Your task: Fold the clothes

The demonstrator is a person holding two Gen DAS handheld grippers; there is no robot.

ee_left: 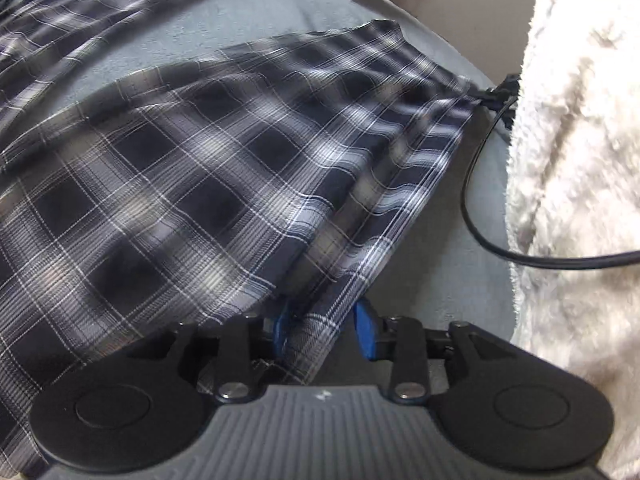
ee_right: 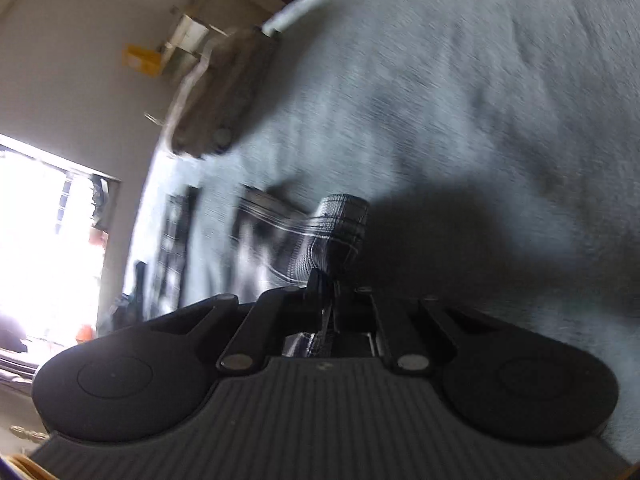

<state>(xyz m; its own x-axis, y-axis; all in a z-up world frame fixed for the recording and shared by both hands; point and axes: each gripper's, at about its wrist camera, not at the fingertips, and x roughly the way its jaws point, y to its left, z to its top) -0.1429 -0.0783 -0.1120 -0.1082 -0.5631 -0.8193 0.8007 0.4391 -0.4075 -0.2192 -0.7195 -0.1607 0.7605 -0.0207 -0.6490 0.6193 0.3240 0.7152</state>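
While the plaid shirt (ee_left: 192, 168) lies spread over the grey blanket (ee_left: 248, 28), its folded edge runs as a long diagonal, from just ahead of the left gripper (ee_left: 326, 330) up and away to the right. That edge is what the next move turns on, I judge: the shirt's bulk lies ahead and to the left of this gripper, so the fold would carry across that line. The left gripper stands partly open, its 2 blue pads (ee_left: 366, 332) set apart with a strip of the plaid hem between them; whether either pad presses the cloth I cannot tell. To its right sit a black cable (ee_left: 472, 224) and a white fleece (ee_left: 580, 160), both clear of the shirt.

The right gripper (ee_right: 330, 284) is clamped tight on a bunched bit of plaid cloth (ee_right: 340, 232), which stands up just ahead of its tips, with more trailing away to its left. This view is heavily blurred, so which part of the garment it holds is unclear. Of the 2, the left gripper sits at the fold edge.
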